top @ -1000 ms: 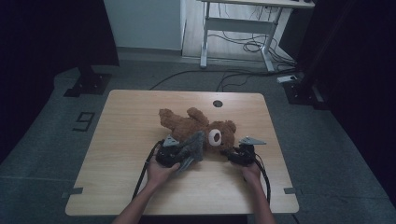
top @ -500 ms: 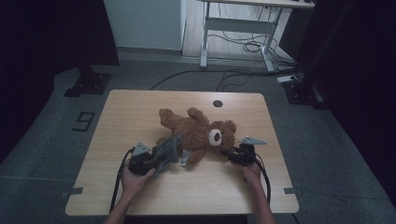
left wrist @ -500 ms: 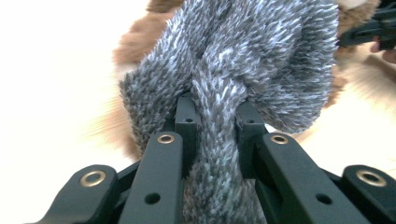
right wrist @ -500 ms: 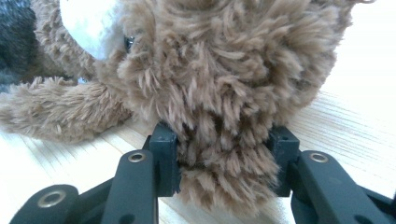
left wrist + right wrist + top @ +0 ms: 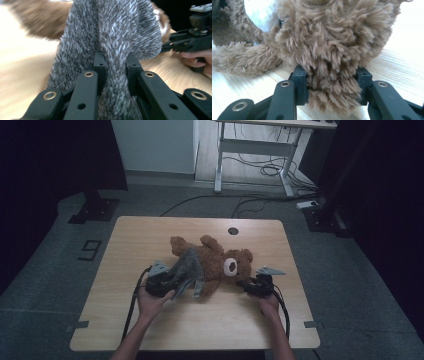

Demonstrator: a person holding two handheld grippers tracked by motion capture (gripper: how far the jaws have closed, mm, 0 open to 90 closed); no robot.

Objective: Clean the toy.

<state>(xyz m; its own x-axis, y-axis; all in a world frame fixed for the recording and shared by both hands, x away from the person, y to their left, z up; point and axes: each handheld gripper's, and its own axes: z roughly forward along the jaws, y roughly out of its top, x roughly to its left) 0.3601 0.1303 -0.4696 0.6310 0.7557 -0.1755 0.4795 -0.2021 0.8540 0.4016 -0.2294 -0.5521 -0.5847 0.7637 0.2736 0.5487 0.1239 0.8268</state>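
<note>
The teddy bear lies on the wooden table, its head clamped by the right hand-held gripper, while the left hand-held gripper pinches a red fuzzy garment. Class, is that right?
Not quite: the garment is grey, not red. The left gripper view shows the left hand-held gripper shut on the grey fuzzy garment. The rest stands: the teddy bear lies on the wooden table, its head in the right hand-held gripper.

Lab: dark curtains [image 5: 60,155], floor cables [image 5: 250,202].

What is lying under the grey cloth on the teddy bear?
The grey cloth covers the teddy bear at its body; what lies beneath is hidden. The left gripper pinches the cloth.
</note>
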